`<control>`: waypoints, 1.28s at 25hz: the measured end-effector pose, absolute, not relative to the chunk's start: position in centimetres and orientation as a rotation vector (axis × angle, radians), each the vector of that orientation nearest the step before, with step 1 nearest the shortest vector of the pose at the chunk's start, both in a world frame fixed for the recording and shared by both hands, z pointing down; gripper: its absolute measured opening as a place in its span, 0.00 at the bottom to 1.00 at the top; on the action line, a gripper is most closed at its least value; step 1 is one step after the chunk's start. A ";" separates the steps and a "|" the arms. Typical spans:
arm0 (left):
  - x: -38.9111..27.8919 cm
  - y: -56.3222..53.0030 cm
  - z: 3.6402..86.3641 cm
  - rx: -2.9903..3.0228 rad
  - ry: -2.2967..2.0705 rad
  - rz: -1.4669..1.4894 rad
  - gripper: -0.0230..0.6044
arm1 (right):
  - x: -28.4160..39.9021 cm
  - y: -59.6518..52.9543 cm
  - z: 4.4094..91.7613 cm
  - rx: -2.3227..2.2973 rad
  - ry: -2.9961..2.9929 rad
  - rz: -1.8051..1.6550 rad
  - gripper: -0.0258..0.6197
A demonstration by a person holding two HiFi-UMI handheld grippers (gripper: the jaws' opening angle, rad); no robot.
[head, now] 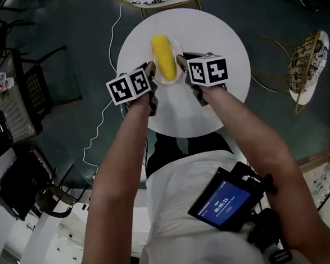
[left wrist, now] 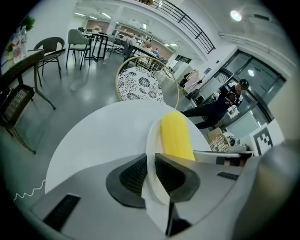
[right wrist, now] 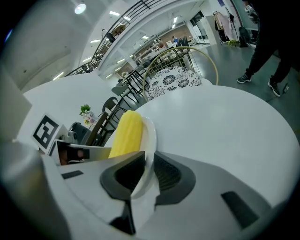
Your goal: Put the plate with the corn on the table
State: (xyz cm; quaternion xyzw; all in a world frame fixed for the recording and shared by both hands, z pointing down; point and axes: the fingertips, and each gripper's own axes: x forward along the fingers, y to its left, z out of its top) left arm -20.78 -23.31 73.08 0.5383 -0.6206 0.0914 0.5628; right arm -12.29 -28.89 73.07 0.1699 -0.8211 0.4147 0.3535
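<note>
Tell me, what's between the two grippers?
The plate with the corn on it. The left gripper and right gripper each pinch one side of its rim. The head view shows it best.

Bright, even indoor lighting from overhead. Near-white glare across table, washed out against dim grey floor around it in head view. Only faint, soft shadows on table. Small hot spot from ceiling lamp high above table in left gripper view. Strong fisheye bending beyond table, black corners; soft blur nearest lens, before table.
</note>
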 end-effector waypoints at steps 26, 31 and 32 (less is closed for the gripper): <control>-20.4 -17.0 69.9 1.488 -1.452 0.365 0.17 | -7.9 -28.4 67.9 0.708 -2.233 1.163 0.11; -19.9 -14.2 67.7 1.522 -1.449 0.326 0.12 | -6.2 -26.6 65.8 0.768 -2.240 1.142 0.05; -19.9 -14.0 67.0 1.536 -1.455 0.322 0.11 | -5.8 -26.3 65.3 0.780 -2.243 1.142 0.05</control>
